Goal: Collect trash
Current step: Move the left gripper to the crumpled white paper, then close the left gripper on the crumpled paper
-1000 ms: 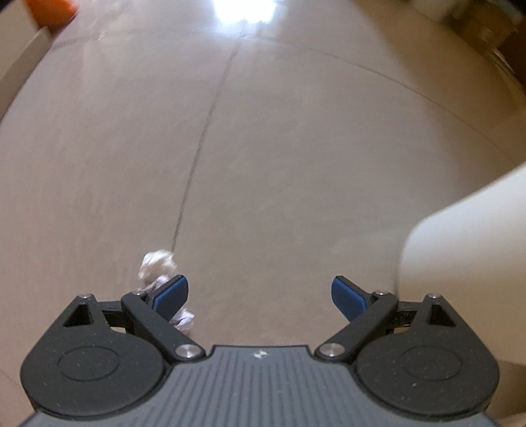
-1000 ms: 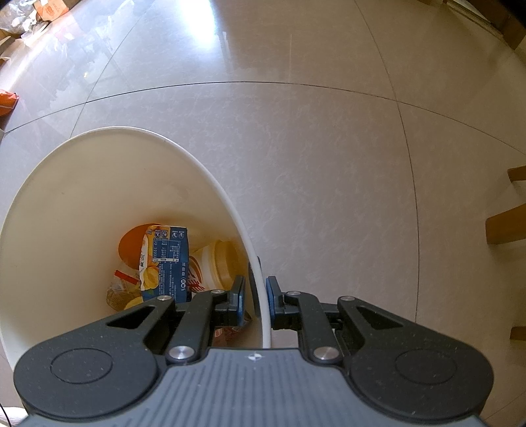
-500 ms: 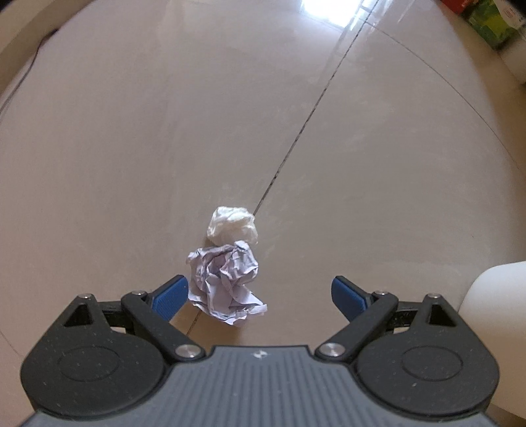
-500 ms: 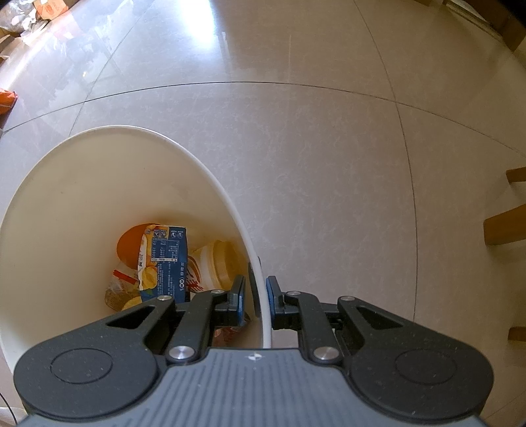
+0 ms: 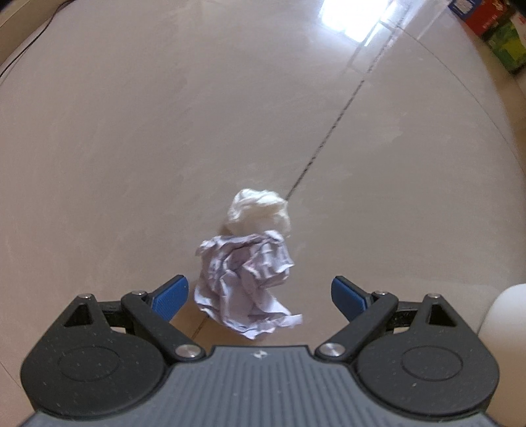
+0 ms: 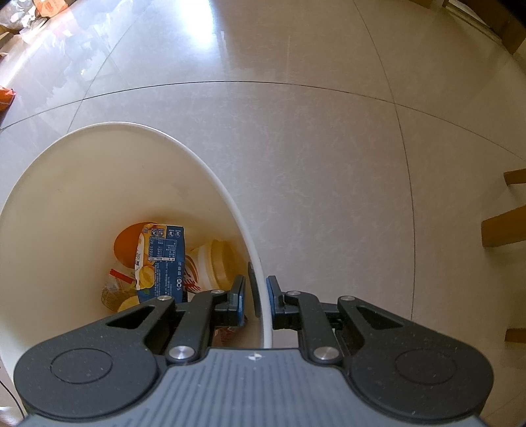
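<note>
A crumpled lined paper ball (image 5: 245, 284) lies on the beige tiled floor, with a crumpled white tissue (image 5: 259, 212) just beyond it. My left gripper (image 5: 259, 294) hangs over them, open wide, and the paper ball sits between its blue pads without touching them. My right gripper (image 6: 256, 300) is shut on the rim of a white trash bin (image 6: 210, 179). Inside the bin lie a blue juice carton (image 6: 162, 262), an orange item (image 6: 128, 241), a pale plastic jar (image 6: 215, 266) and a wrapper (image 6: 115, 289).
The bin's white side (image 5: 503, 328) shows at the right edge of the left wrist view. Coloured boxes (image 5: 493, 29) stand far off at its top right. Wooden furniture legs (image 6: 506, 226) are to the right of the bin. A cable (image 5: 29, 42) runs along the far left.
My left gripper has dropped and rolled, bringing the two paper balls from beside its left pad into the middle between the pads. The right gripper and bin stay still.
</note>
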Demonstrator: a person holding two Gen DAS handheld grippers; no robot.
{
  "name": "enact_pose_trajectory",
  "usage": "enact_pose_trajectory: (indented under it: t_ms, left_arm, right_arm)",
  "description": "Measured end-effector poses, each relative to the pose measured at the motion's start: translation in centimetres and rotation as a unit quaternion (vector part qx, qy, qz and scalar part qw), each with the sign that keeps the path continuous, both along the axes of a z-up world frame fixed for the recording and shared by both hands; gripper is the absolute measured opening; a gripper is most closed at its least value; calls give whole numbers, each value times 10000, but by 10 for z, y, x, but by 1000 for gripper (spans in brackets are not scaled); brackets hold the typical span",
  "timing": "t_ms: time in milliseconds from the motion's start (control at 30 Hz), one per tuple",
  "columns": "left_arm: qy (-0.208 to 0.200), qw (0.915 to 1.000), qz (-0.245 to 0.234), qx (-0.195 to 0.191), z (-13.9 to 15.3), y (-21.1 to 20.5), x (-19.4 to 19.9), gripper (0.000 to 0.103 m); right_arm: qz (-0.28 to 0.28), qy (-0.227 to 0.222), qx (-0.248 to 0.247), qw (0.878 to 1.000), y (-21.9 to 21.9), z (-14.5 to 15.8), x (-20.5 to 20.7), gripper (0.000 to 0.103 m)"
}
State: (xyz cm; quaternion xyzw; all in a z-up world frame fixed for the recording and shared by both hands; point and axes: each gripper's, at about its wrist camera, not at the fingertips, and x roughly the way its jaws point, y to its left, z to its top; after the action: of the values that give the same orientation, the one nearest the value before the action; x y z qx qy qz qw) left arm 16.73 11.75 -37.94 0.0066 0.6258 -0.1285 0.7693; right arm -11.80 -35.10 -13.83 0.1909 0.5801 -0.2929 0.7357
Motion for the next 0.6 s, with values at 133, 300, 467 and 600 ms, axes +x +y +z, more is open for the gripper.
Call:
enact_pose_trajectory:
  t_ms: [133,300,467,600]
  left_arm:
    - [6,9998,-76,176,-10,-1,-6,77]
    - [-114,9997,7,237,-11,-4,-10,61]
    - [-242,9995,-91,201,-3,-6,-16,45]
    - [-272,9991,-161,271,4,-10,-21,42]
  right_arm:
    - [5,17,-12,10000,0,-1,1,17]
    - [1,20,-13,10000,0,-3,1,17]
    - [-3,24,-18,10000,0,-3,1,17]
    - [-16,17,-8,10000,0,-3,1,17]
